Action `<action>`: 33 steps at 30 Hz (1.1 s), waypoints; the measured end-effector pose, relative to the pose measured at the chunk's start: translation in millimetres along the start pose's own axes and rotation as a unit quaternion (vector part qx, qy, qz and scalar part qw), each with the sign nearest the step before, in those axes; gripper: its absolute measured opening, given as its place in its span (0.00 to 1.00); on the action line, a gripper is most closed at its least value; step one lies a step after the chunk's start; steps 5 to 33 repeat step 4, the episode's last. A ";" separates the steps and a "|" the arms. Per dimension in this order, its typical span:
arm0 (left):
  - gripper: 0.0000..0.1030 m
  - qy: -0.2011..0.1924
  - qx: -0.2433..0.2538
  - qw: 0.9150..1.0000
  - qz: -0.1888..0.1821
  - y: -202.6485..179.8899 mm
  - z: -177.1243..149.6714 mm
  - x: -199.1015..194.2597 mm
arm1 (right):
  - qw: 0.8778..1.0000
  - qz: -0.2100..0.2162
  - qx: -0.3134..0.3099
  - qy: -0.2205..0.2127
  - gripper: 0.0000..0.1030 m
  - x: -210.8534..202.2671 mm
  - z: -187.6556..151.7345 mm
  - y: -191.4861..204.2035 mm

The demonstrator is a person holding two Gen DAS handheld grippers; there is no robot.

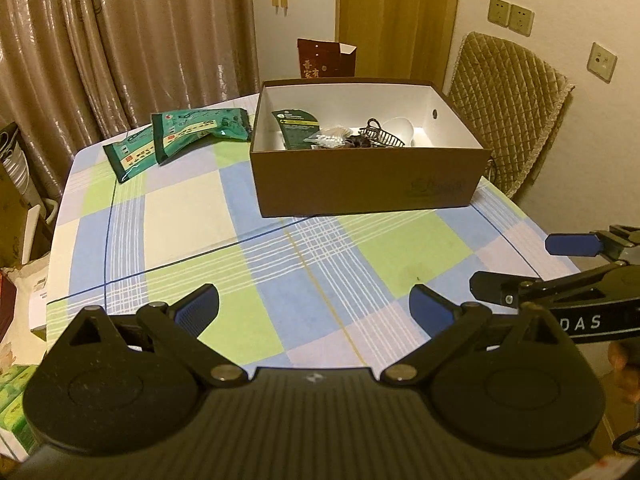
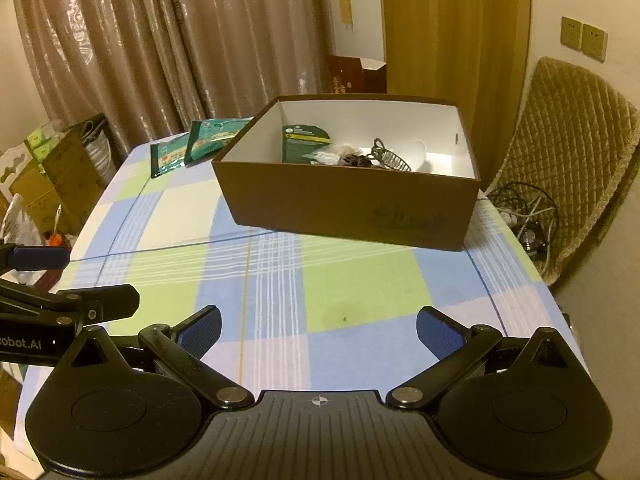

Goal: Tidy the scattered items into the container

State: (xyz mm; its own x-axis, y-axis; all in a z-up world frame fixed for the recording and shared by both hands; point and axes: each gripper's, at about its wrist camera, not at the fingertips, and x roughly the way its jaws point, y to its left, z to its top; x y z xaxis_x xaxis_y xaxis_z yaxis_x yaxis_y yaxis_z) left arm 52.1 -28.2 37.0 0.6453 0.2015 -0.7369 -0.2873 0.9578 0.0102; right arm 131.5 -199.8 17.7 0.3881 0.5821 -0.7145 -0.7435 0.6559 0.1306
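1. Left wrist view: the left gripper [image 1: 314, 308] is spread wide and empty; the box [image 1: 368, 184] already holds several items, and two green packets [image 1: 180, 138] remain on the tablecloth [image 1: 180, 220] beside it
2. Right wrist view: the right gripper [image 2: 318, 330] is also apart and empty (nearly done, I judge)

Warm yellowish light is filling the room. Shiny brown curtains [image 1: 120, 40] are hanging across the upper left of the frame, with a wooden door [image 1: 396, 16] standing at upper center. A chair with a quilted tan cover [image 1: 516, 100] is sitting at the right, against a cream wall carrying 3 switch plates [image 1: 512, 16]. The surface is wearing a blue, green and white checked cloth [image 1: 280, 248]. Cardboard boxes [image 2: 60, 184] are piling up at the left edge.
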 end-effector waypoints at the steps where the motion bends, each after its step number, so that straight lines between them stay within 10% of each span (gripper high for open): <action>1: 0.97 -0.002 0.001 1.000 -0.002 -0.1 0.1 0.1 | 1.000 -0.002 0.001 0.000 0.98 -0.4 -0.5 -0.2; 33: 0.97 -0.006 0.005 1.000 -0.007 -0.8 0.8 0.9 | 1.000 -0.007 0.004 -0.001 0.98 -1.3 -1.5 -1.3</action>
